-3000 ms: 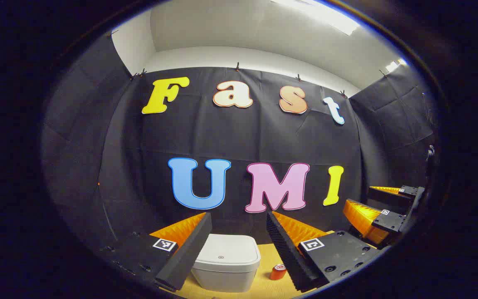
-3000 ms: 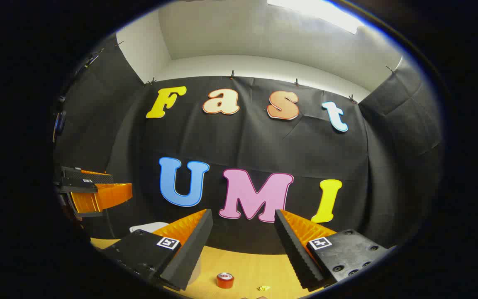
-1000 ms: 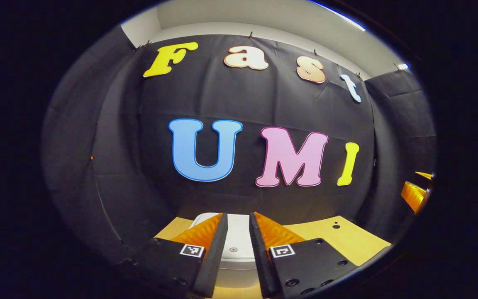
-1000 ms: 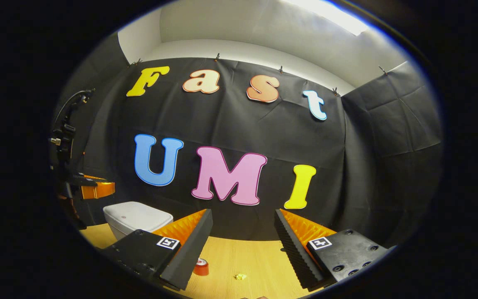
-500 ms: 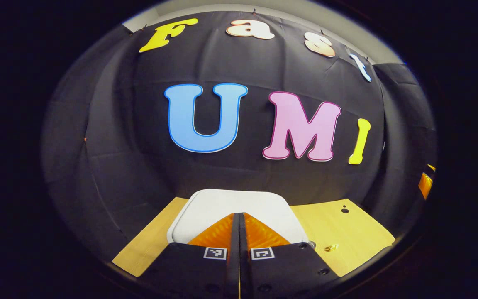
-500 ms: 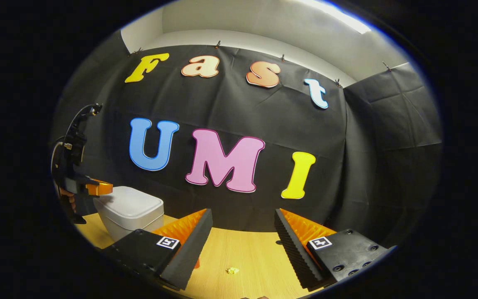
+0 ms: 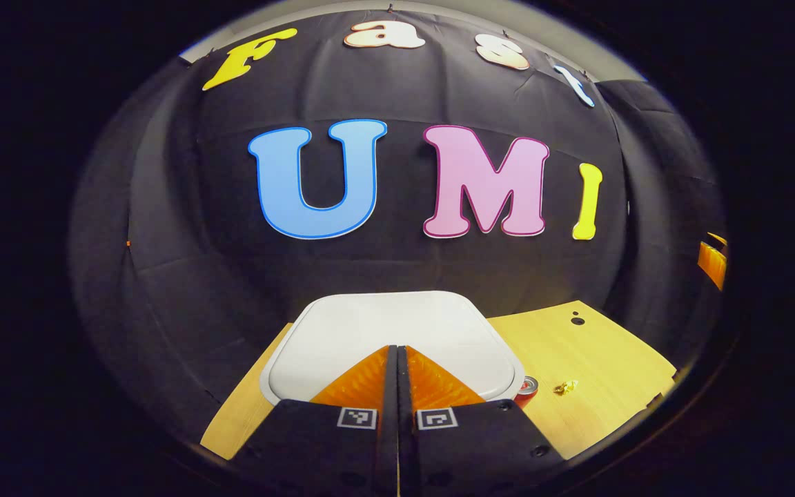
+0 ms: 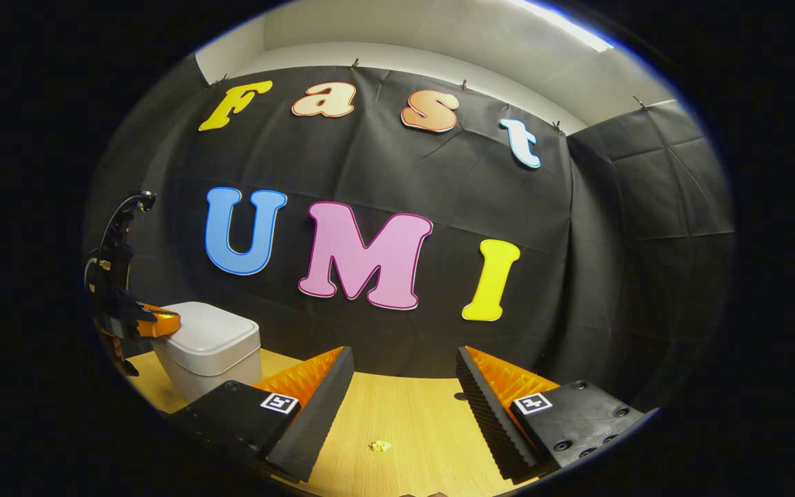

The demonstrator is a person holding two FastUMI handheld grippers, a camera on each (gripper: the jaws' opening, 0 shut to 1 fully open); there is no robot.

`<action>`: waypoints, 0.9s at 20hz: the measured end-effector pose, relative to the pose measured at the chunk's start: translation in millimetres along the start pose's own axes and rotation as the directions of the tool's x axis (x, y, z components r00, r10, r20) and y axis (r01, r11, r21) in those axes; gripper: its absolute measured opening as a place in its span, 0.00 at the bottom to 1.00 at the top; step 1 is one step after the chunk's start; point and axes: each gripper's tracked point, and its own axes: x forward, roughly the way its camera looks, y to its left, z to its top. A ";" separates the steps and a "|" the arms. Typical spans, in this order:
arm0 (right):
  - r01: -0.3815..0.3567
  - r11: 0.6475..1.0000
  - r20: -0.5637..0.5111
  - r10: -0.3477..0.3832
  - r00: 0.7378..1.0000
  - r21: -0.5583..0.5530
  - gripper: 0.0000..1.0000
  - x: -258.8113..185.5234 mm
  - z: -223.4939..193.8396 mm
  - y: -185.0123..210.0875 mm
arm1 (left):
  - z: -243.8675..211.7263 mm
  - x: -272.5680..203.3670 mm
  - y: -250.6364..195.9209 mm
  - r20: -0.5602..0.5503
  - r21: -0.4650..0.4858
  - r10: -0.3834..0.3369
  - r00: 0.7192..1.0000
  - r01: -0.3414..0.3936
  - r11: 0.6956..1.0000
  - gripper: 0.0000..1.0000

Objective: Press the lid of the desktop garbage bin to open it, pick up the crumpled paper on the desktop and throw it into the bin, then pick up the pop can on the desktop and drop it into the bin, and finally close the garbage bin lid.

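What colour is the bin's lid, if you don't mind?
White; the lid shows best in the left gripper view.

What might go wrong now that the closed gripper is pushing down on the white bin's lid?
1. The left hand-held gripper, jaws shut, sits near the front edge of the still-closed lid; pressing off-centre might not release it.
2. The pop can stands right beside the bin; a nudge to the bin could topple it.
3. The crumpled paper is tiny, so the open right hand-held gripper may miss it.

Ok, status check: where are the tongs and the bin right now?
Left tongs shut, tips over the bin lid, lid down. Right tongs open, empty, above the desk. Crumpled paper and pop can on the desk. Nothing blocking.
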 end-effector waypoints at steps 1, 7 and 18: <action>0.004 1.000 -0.007 -0.004 1.000 0.004 0.96 1.3 -2.4 -1.9 | -1.6 0.1 -1.2 0.003 0.002 -0.010 1.000 0.010 1.000 0.07; 0.026 0.999 -0.021 -0.026 0.999 0.026 0.96 3.9 -4.6 -9.7 | 9.8 -1.8 -2.8 0.044 0.076 0.016 0.999 -0.020 0.997 0.07; 0.054 0.998 -0.015 -0.054 0.998 0.016 0.97 -2.5 0.4 -16.8 | 136.6 -47.5 -20.6 0.272 0.007 0.018 0.962 -0.020 1.000 0.06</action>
